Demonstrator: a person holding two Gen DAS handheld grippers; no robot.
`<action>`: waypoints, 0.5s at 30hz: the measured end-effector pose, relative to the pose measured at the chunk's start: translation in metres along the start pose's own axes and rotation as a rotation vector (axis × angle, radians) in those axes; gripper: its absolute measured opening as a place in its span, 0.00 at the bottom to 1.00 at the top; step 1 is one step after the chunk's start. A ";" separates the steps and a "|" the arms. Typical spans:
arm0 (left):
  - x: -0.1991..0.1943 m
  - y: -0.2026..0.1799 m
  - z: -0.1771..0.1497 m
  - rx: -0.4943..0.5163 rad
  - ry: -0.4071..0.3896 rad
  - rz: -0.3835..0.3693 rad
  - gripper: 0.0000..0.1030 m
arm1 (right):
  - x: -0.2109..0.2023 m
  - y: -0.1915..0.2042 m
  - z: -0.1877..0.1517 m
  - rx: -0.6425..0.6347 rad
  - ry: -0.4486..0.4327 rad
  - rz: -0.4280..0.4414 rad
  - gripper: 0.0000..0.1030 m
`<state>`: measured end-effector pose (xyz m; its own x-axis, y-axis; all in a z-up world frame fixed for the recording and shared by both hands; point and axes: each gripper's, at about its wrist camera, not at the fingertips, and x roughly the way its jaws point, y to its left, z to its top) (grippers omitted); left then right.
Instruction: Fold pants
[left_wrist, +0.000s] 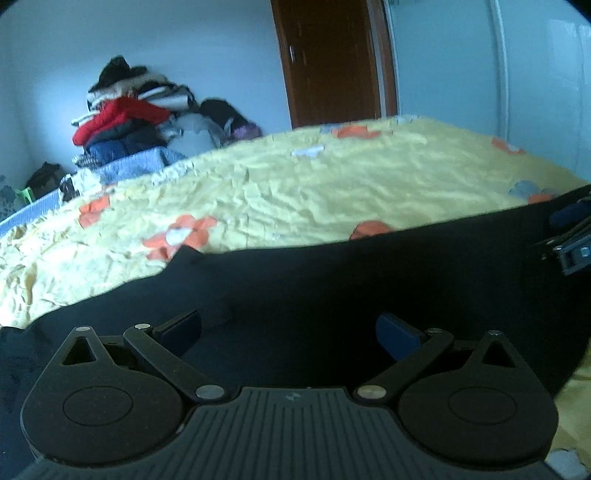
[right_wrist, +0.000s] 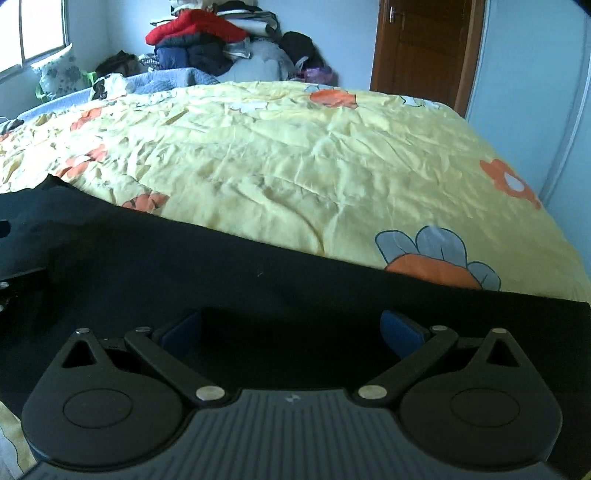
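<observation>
Left wrist view: both grippers, left gripper (left_wrist: 288, 328) and right gripper (right_wrist: 291, 326), spread apart over pants (left_wrist: 332, 273); judged pre-grasp, next closing on hem.

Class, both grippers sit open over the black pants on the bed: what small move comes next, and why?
Probably close both: the left gripper and right gripper have jaws spread apart over the black fabric pants, gripping nothing, on the yellow floral bedspread.

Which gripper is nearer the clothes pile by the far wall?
Left. The clothes pile lies beyond the bed's far left; the left gripper is over the left part of the black pants. The right gripper is further right along them.
</observation>
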<state>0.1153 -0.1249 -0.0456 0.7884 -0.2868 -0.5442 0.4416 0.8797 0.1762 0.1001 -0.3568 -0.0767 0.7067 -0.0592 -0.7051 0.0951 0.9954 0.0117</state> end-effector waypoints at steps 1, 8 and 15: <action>-0.007 0.001 -0.002 -0.004 -0.022 0.007 1.00 | -0.008 -0.003 -0.001 0.040 -0.020 -0.023 1.00; -0.044 0.022 -0.029 -0.073 -0.045 0.042 1.00 | -0.092 -0.048 -0.059 0.278 -0.249 -0.146 1.00; -0.051 0.027 -0.052 -0.099 -0.001 0.042 1.00 | -0.129 -0.121 -0.106 0.625 -0.287 -0.018 1.00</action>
<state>0.0652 -0.0673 -0.0557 0.8060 -0.2494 -0.5369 0.3638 0.9241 0.1170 -0.0767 -0.4617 -0.0621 0.8509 -0.1788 -0.4939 0.4340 0.7689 0.4695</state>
